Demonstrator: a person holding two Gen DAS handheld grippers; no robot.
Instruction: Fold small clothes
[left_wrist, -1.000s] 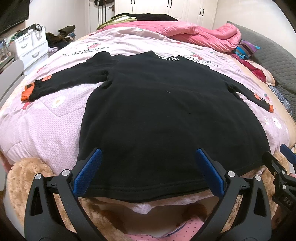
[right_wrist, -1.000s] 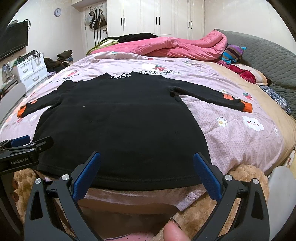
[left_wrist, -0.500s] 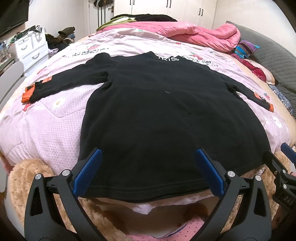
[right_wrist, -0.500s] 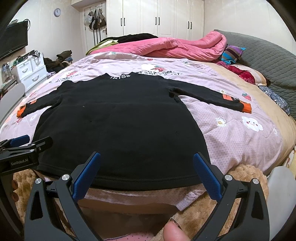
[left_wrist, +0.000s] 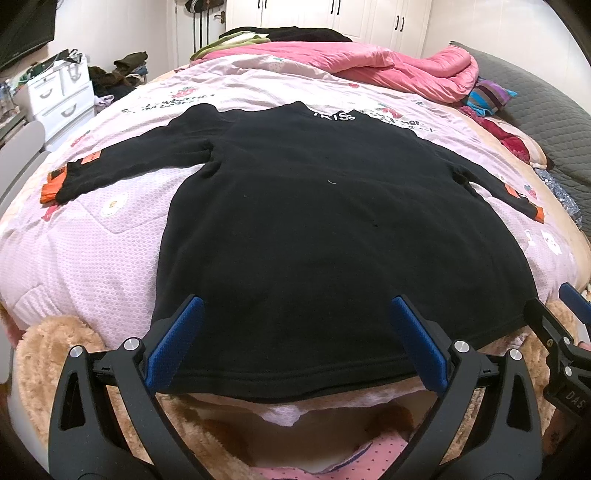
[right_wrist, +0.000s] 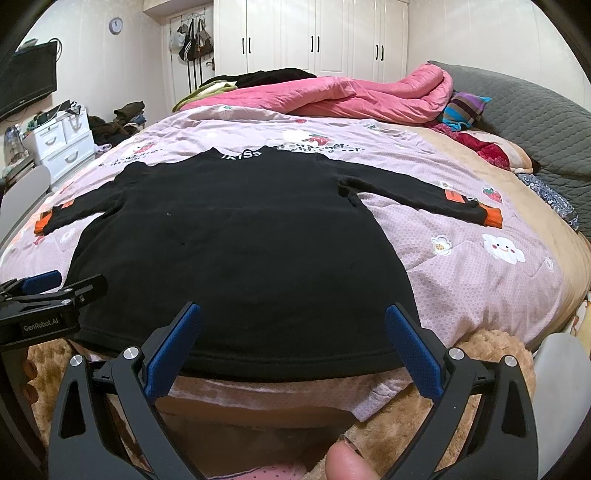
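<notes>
Sweater (left_wrist: 332, 229) hem behind tool fingers (left_wrist: 177, 339)

A black, long-sleeved fleece top with orange cuffs (left_wrist: 325, 229) lies flat and unfolded, back or front up cannot be told. Both sleeves are spread out to the sides, white lettering shows at the collar on the far side, and the hem lies nearest.

The left tool (left_wrist: 295, 321) has black triangular-cutout finger frames, blue ribbed pads (left_wrist: 175, 343) and silver screws. The right tool (right_wrist: 293, 325) is built the same; white "GenRobot.AI" lettering marks the left tool's black body in the right wrist view. A fingertip (right_wrist: 349, 461) shows below.
</notes>
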